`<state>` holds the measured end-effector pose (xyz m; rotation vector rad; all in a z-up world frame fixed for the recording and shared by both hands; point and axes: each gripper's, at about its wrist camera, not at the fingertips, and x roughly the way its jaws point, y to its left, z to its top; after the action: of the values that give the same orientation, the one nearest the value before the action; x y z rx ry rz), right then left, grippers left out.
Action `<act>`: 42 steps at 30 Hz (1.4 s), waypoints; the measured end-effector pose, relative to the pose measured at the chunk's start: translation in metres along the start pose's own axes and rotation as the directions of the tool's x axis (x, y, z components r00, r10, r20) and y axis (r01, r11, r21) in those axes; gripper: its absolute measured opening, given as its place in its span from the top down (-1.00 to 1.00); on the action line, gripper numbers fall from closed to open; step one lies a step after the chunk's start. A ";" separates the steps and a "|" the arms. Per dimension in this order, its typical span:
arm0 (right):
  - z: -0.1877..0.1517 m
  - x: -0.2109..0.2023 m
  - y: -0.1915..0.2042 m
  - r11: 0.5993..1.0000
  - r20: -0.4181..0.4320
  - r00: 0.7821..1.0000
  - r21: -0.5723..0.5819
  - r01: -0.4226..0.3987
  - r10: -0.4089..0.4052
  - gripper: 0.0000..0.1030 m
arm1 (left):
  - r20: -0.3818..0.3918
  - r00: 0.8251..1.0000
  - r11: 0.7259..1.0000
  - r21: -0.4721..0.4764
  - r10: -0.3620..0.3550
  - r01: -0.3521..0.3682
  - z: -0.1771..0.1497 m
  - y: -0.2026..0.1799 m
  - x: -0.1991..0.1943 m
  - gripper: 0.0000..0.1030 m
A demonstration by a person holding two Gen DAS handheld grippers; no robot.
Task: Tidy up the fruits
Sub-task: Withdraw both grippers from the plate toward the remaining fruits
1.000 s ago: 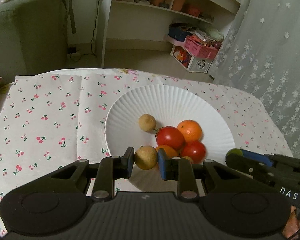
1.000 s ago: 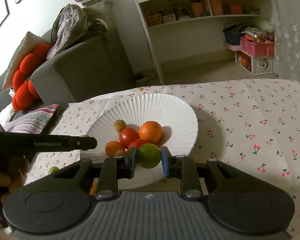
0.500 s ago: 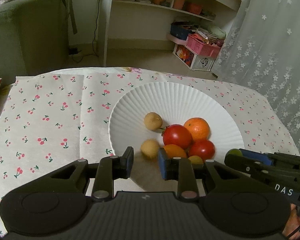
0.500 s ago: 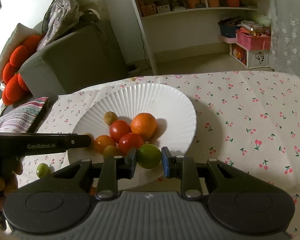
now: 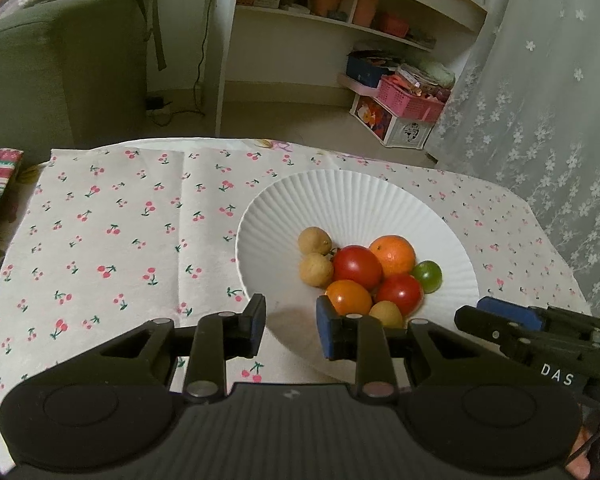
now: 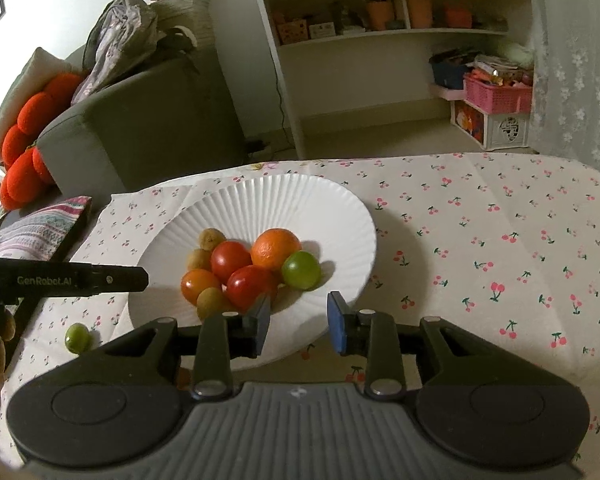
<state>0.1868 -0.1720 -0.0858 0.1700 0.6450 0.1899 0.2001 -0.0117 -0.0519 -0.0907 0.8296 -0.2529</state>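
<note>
A white ribbed plate (image 5: 340,200) (image 6: 280,200) on the cherry-print cloth holds an orange (image 5: 394,254), two red tomatoes (image 5: 356,266), an orange tomato (image 5: 348,298), two brown longans (image 5: 316,270) and a green lime (image 5: 428,276) (image 6: 301,269). My left gripper (image 5: 291,330) hovers at the plate's near rim, its jaws slightly apart with nothing between them. My right gripper (image 6: 299,322) is just short of the lime. Its jaws are opening and the gap is bare. Each gripper also shows from the side in the other's view: the right gripper (image 5: 496,314) and the left gripper (image 6: 132,276).
A small green fruit (image 6: 78,338) lies on the cloth left of the plate. A patterned cushion (image 6: 40,228) sits at the table's left edge, a grey sofa (image 6: 140,120) and a white shelf (image 6: 380,40) behind it. A lace curtain (image 5: 540,100) hangs at the right.
The left gripper let go of the longan, which now lies beside the other longan, and drew back. The right gripper released the lime onto the plate next to the orange, and its jaws widened.
</note>
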 end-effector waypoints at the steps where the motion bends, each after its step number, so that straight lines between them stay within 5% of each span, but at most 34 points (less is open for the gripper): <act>1: 0.000 -0.001 0.001 1.000 0.000 1.000 -0.002 -0.005 0.005 0.39 | 0.003 1.000 1.000 0.001 0.001 -0.001 0.000 0.000 -0.002 0.78; 19: -0.010 -0.020 0.024 0.990 -0.002 0.996 -0.104 -0.090 0.090 0.06 | 0.009 0.992 0.986 0.114 0.122 -0.123 -0.027 -0.012 -0.040 0.75; 30: -0.028 -0.041 0.043 0.952 -0.036 0.985 -0.252 -0.173 0.170 -0.07 | 0.042 0.986 0.973 0.158 0.164 -0.169 -0.046 -0.018 -0.064 0.31; 42: -0.048 -0.047 0.058 0.889 -0.109 0.965 -0.376 -0.262 0.239 -0.45 | 0.051 0.971 0.945 0.220 0.236 -0.241 -0.063 -0.019 -0.064 -0.23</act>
<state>0.1138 -0.1216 -0.0837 -0.1382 0.6317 0.5708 0.1085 -0.0124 -0.0449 0.2185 0.7752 -0.1157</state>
